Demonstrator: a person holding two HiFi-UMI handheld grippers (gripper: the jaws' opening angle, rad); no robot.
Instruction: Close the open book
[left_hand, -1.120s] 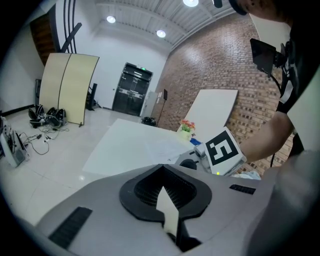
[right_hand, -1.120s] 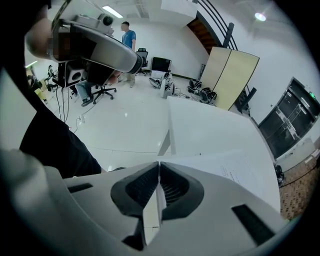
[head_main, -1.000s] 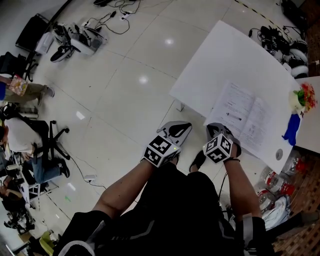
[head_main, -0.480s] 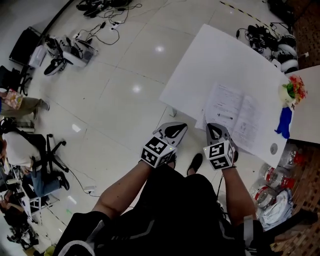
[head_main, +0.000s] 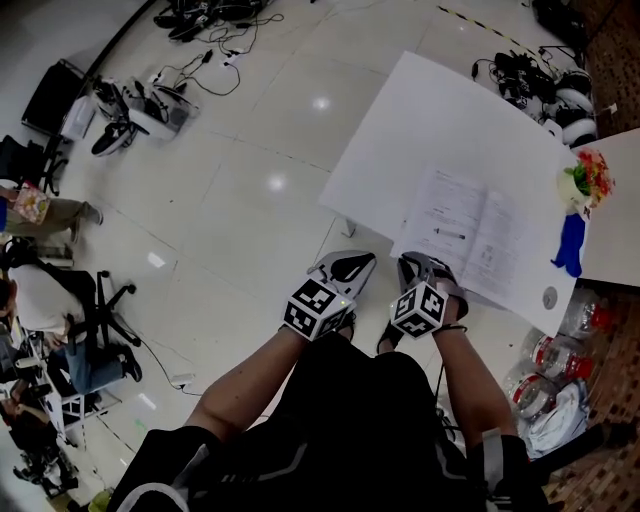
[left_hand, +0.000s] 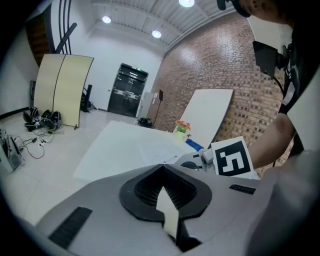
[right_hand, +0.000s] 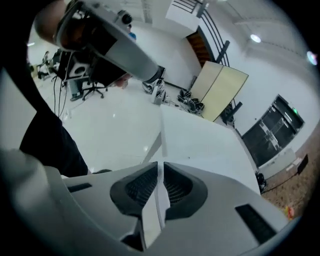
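The open book (head_main: 470, 233) lies flat on the white table (head_main: 420, 120), its two white printed pages facing up. My right gripper (head_main: 415, 264) is shut and sits at the table's near edge, right by the book's near-left corner. I see nothing between its jaws in the right gripper view, where the right gripper (right_hand: 160, 164) looks out over the table (right_hand: 200, 140). My left gripper (head_main: 346, 266) is shut too and hangs over the floor, left of the table. In the left gripper view the left gripper (left_hand: 161, 166) faces the table, with the book (left_hand: 156, 150) faint on it.
A vase of flowers (head_main: 583, 185), a blue cloth (head_main: 570, 245) and a small disc (head_main: 549, 297) lie at the table's right end. Bottles (head_main: 560, 355) stand on the floor below. Cables and gear (head_main: 150, 95) and office chairs with seated people (head_main: 50, 290) are at the left.
My right gripper has shifted a little to the left, closer to the book's near-left corner. The left gripper has stayed where it was. Both jaws remain shut.
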